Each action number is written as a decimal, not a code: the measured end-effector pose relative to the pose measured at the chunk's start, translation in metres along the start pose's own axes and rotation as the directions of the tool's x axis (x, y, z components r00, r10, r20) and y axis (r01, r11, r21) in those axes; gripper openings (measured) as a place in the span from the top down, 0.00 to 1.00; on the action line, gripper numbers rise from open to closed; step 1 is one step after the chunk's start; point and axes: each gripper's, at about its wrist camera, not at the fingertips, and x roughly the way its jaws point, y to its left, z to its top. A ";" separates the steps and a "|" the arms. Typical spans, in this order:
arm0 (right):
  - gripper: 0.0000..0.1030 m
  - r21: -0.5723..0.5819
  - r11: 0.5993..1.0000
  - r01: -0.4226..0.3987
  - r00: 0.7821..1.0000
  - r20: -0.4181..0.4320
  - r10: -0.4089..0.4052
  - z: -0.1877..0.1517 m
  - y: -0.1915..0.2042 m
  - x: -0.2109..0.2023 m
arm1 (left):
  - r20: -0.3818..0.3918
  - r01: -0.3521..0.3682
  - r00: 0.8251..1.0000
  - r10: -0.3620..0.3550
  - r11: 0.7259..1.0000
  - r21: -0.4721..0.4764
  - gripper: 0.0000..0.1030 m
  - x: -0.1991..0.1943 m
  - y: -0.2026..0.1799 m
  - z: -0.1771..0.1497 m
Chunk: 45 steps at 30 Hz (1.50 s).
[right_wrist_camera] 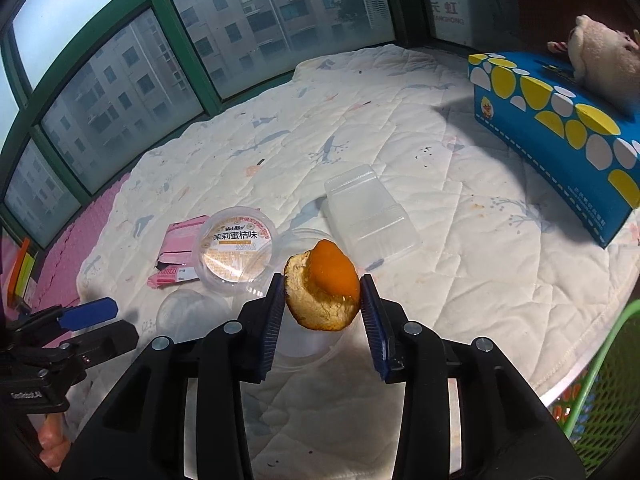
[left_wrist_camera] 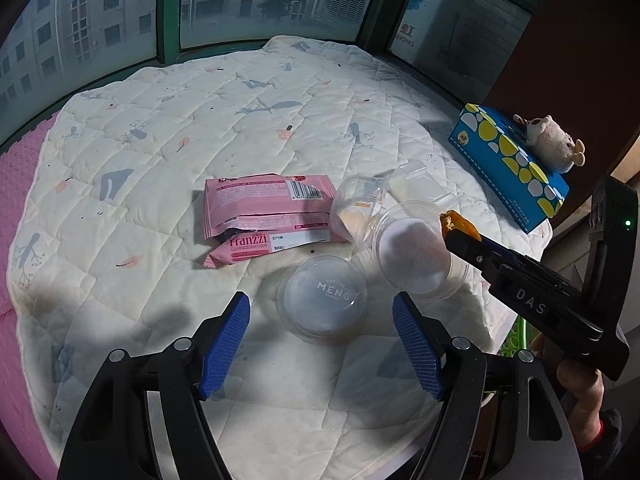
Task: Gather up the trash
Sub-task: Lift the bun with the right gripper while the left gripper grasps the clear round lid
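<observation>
Two tools work over the quilt (left_wrist_camera: pixel 160 128): the right tool (right_wrist_camera: pixel 323 296) is clamped on an orange peel (right_wrist_camera: pixel 324 292) lifted above the litter, while the left tool (left_wrist_camera: pixel 321 344) hangs wide, holding nothing, over a clear round lid (left_wrist_camera: pixel 322 300) beside pink wrappers (left_wrist_camera: pixel 264 212).

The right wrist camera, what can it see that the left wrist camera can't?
Only the right wrist view shows the printed label on the round lid and the whole orange peel pinched by the right gripper. Only the left wrist view shows the open left gripper over the clear MENG cup and the wrapper's barcode. Both show the pink wrappers, blue tissue box, plush toy and quilt.
</observation>
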 end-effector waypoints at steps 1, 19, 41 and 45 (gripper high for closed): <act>0.63 0.005 1.000 0.000 1.000 0.005 0.000 -0.001 -0.001 -0.003 | -0.001 -0.001 1.000 0.001 1.000 0.006 0.31 0.001 -0.002 0.000; 0.64 0.069 0.998 0.011 0.999 0.038 -0.014 -0.022 -0.026 -0.039 | -0.020 -0.003 1.000 0.004 0.999 0.036 0.31 0.015 -0.019 -0.008; 0.64 0.187 0.979 0.084 0.988 0.109 -0.105 -0.049 -0.086 -0.103 | -0.113 0.110 0.991 -0.076 0.934 0.339 0.09 0.068 -0.116 0.010; 0.64 0.200 0.976 0.085 0.987 0.115 -0.109 -0.052 -0.090 -0.108 | -0.120 0.088 0.992 -0.043 0.914 0.396 0.09 0.080 -0.121 0.013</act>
